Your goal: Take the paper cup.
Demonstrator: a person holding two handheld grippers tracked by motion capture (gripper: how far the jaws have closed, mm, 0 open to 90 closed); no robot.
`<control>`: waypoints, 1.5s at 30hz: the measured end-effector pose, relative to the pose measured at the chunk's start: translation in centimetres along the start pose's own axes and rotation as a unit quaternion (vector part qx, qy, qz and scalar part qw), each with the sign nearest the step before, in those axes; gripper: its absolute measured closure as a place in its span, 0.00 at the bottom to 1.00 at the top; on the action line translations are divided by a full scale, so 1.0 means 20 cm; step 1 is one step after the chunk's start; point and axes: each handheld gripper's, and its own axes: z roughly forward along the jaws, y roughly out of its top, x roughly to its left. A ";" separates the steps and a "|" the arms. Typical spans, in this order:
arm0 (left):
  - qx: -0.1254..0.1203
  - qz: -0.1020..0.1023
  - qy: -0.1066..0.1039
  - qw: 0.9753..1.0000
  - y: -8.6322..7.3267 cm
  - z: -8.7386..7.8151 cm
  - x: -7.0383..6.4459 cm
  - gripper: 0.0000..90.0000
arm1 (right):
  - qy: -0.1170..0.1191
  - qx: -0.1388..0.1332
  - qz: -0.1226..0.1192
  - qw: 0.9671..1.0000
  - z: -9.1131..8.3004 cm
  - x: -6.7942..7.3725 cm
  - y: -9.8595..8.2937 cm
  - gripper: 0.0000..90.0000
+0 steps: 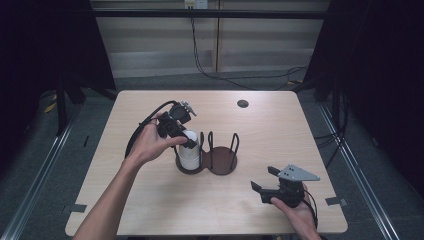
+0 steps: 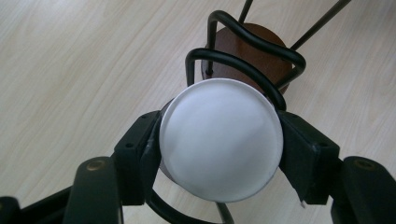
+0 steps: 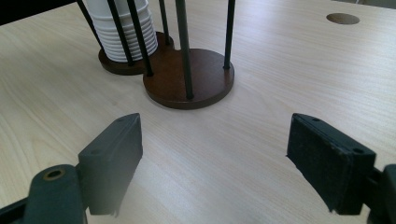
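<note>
A stack of white paper cups [image 1: 190, 156] stands upside down in the left bay of a two-bay holder with a brown base [image 1: 222, 162] and black wire posts, at the middle of the table. My left gripper [image 1: 187, 141] reaches down over it. In the left gripper view the top cup's round white bottom [image 2: 221, 139] sits between my jaws, which press on both of its sides. The right bay [image 3: 196, 77] holds nothing. My right gripper [image 1: 262, 178] rests open near the front right, its jaws [image 3: 215, 149] spread wide and pointing at the holder and the ribbed cup stack [image 3: 123, 28].
The light wooden table [image 1: 280, 135] has a round dark hole [image 1: 243, 103] near its far edge, also visible as the hole [image 3: 342, 18] in the right gripper view. Cables lie on the floor beyond the table. Dark curtains stand on both sides.
</note>
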 end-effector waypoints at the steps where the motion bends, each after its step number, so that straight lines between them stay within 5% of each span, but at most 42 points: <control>1: -0.003 -0.004 0.001 1.000 0.00 0.00 0.00 0.39 | 0.000 0.000 0.000 1.000 0.00 0.00 0.00 0.20; 45: -0.052 -0.012 0.006 0.999 -0.03 -0.14 0.01 0.41 | 0.002 0.002 0.000 1.000 0.01 0.01 0.00 0.20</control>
